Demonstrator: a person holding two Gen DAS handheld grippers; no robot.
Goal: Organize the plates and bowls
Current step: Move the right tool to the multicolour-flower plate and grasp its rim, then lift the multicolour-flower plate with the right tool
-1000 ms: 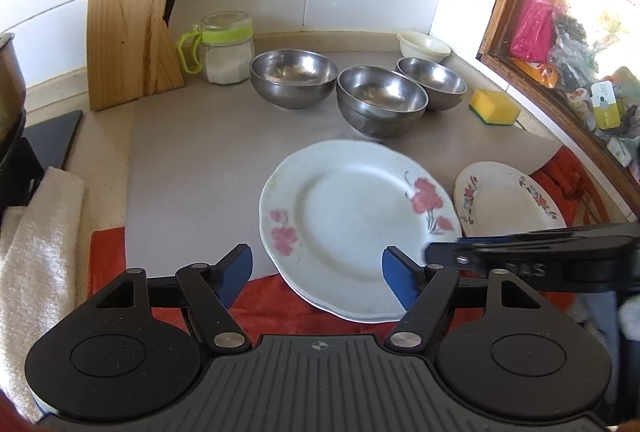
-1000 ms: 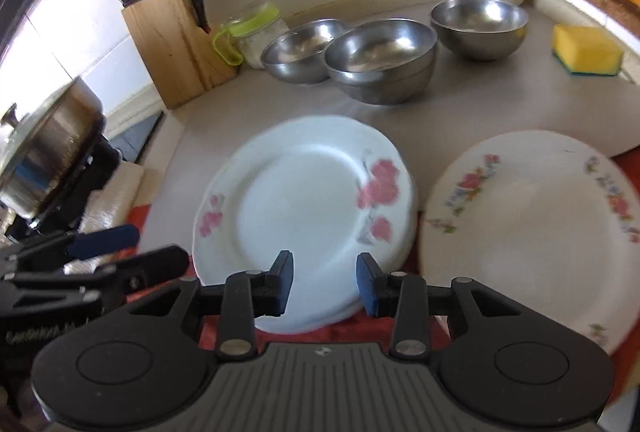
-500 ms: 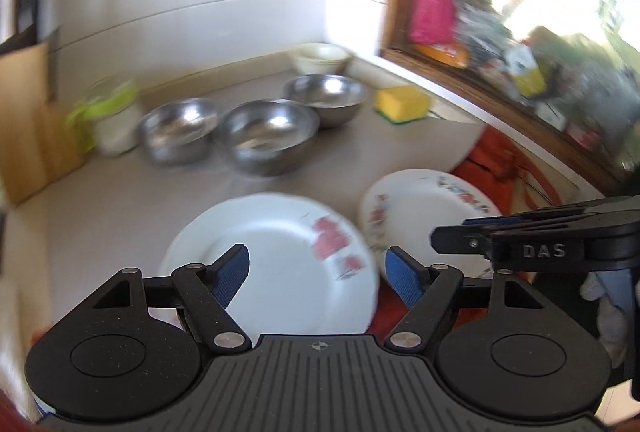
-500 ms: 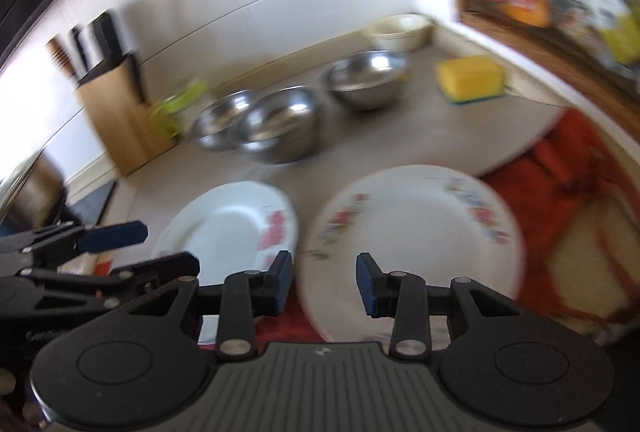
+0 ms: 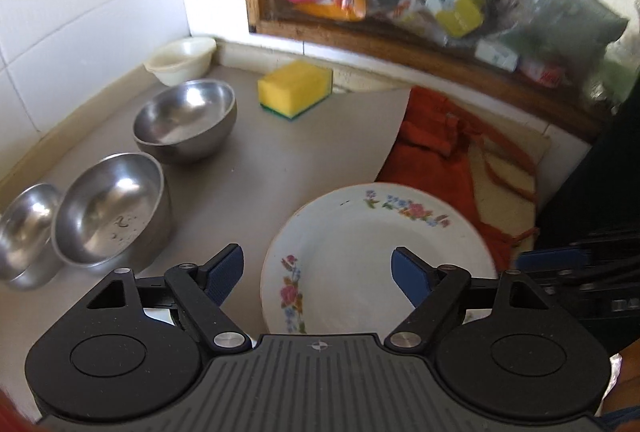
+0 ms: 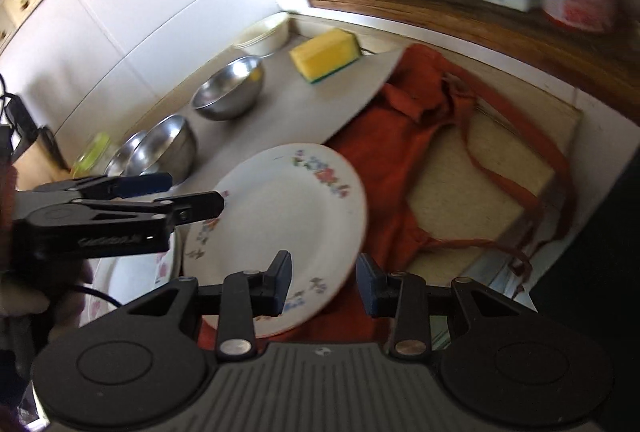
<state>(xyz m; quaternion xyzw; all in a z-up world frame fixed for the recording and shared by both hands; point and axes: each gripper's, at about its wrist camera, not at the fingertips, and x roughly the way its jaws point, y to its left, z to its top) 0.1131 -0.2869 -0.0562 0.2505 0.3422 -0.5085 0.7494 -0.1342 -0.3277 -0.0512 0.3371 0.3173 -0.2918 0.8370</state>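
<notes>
Left wrist view: left gripper [image 5: 318, 272] over the plate [image 5: 376, 256], fingers opening with nothing pinched, probably to span the rim; plate lies flat on the counter [image 5: 280, 159], part on the red cloth [image 5: 436, 159]; steel bowls [image 5: 112, 207] lined up alongside. Right wrist view: right gripper [image 6: 324, 284], fingers narrowly parted and empty, above the plate's near rim.

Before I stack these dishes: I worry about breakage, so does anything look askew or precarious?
The small floral plate sits half on the grey mat, half on the crumpled orange cloth, so it may not lie flat. The steel bowls stand upright. No chips or spills visible.
</notes>
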